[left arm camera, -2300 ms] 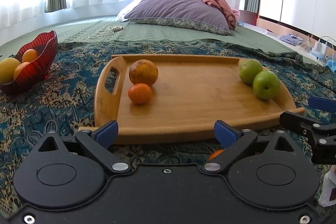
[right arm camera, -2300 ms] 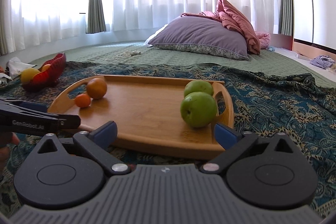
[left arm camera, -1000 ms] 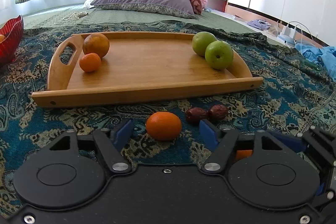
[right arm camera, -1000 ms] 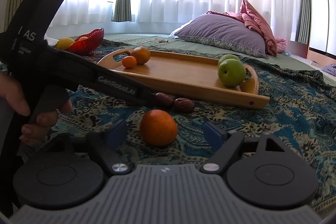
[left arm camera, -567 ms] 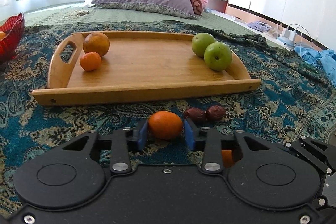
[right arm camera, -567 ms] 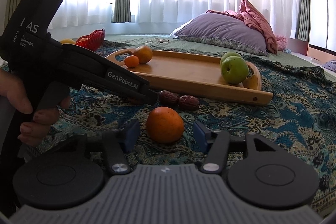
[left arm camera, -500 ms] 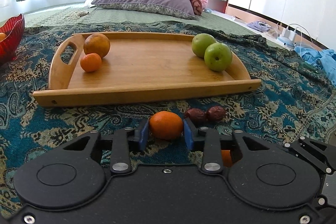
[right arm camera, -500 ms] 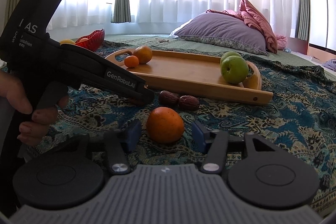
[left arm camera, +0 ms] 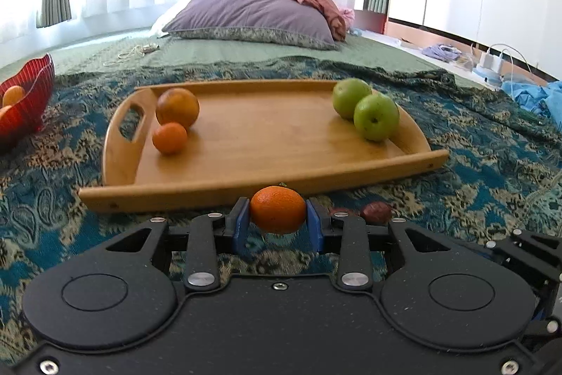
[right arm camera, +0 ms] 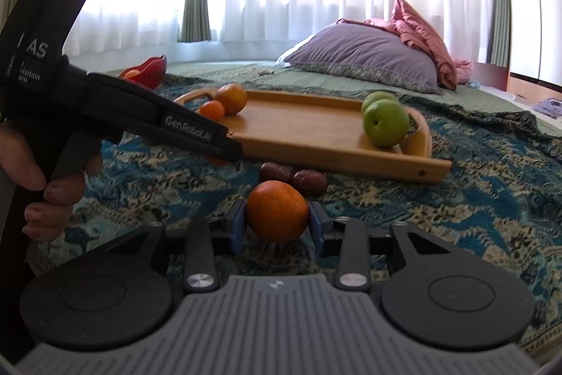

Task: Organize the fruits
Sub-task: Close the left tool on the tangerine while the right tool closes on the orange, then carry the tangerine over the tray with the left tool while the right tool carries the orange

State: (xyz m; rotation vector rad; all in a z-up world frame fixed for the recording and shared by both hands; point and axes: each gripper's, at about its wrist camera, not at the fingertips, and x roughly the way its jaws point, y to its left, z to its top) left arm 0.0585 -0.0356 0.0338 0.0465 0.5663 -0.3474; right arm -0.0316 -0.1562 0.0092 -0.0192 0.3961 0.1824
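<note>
My left gripper is shut on a small orange, held just above the patterned cloth in front of the wooden tray. My right gripper is shut on a second orange. The tray holds a large orange and a small orange at its left end and two green apples at its right end. Two dark red dates lie on the cloth before the tray. The left gripper's body crosses the right wrist view.
A red bowl with oranges stands far left on the cloth. A purple pillow and pink bedding lie behind the tray. Chargers, cables and blue cloth lie at the far right.
Both grippers have closed on their oranges and lifted them slightly. The left gripper now holds its orange nearer the tray's front edge.
</note>
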